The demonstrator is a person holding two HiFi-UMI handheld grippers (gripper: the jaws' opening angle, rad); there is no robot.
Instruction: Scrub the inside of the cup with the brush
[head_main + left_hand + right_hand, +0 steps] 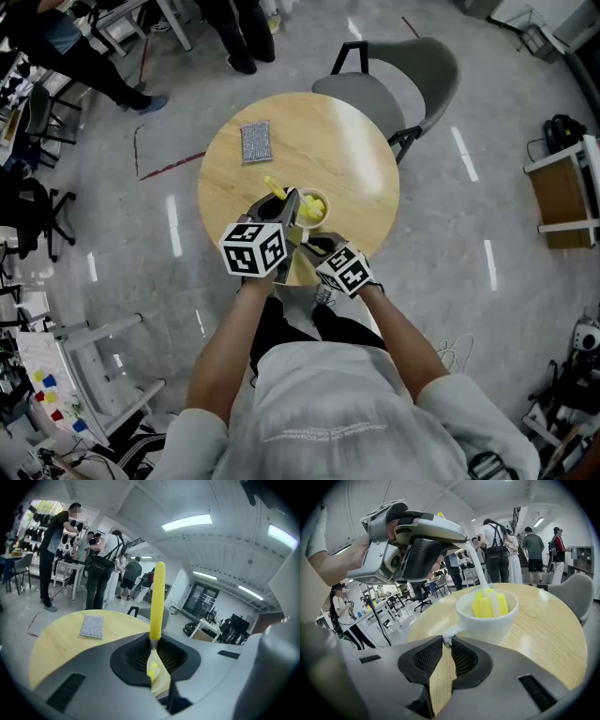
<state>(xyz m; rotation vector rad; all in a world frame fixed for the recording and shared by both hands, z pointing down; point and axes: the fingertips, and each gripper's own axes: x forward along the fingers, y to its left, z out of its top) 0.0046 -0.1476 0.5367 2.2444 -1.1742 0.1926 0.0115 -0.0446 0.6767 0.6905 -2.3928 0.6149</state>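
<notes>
Head view: the cup [312, 208] sits by the table's [347, 141] near edge, both grippers crowded over it; left gripper view: left gripper [154, 660] clamped on the brush [157, 597], its yellow handle standing up; right gripper view: right gripper [443, 641] nearly closed, pinching the cup's handle; the brush slants down from upper left, head inside the cup; the left hand tilts gently downward.

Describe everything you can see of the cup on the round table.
The cup is white and glossy, ceramic by its look, wide-mouthed, with one loop handle. It stands upright on the wooden table. The handle points at the right gripper, which is shut on it. The yellow-and-white head of the brush sits inside the cup.
</notes>
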